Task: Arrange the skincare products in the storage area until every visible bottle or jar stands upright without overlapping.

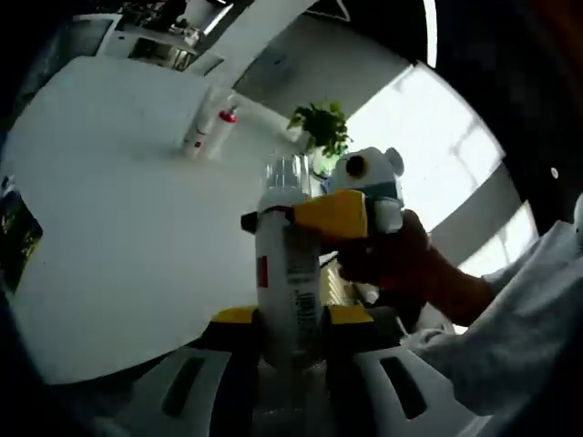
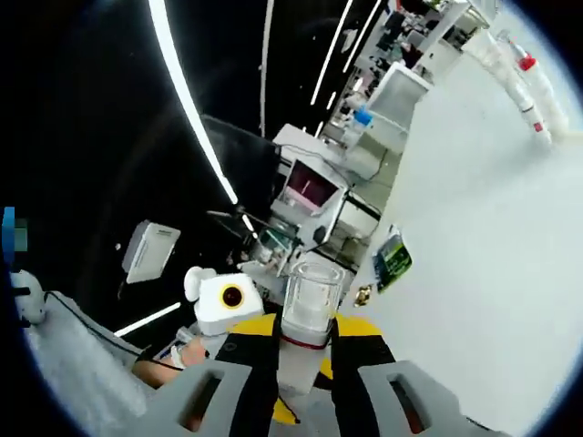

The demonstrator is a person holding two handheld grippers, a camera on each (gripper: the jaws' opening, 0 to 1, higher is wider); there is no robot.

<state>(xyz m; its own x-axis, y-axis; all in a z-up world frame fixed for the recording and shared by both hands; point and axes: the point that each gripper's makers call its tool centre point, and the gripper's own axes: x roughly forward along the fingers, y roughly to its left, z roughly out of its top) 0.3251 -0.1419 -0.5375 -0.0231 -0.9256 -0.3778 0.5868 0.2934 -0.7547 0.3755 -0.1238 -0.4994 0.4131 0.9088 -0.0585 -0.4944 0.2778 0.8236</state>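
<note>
A white bottle (image 1: 288, 273) with a clear cap (image 1: 288, 173) and a red label mark stands upright between the jaws of my left gripper (image 1: 291, 317), which is shut on its lower body. My right gripper (image 1: 305, 217) comes in from the right with its yellow jaws closed across the bottle's neck, just under the cap. In the right gripper view the same clear cap (image 2: 312, 300) rises between the jaws of my right gripper (image 2: 305, 339). The bottle is held in the air above the white table (image 1: 109, 209).
Two white bottles with red caps (image 1: 209, 132) (image 2: 528, 77) stand at the table's far side. A green plant (image 1: 321, 127) stands beyond them. A dark card-like item (image 2: 393, 259) lies at the table edge. A person's hand (image 1: 392, 259) and white sleeve (image 1: 510, 328) are at the right.
</note>
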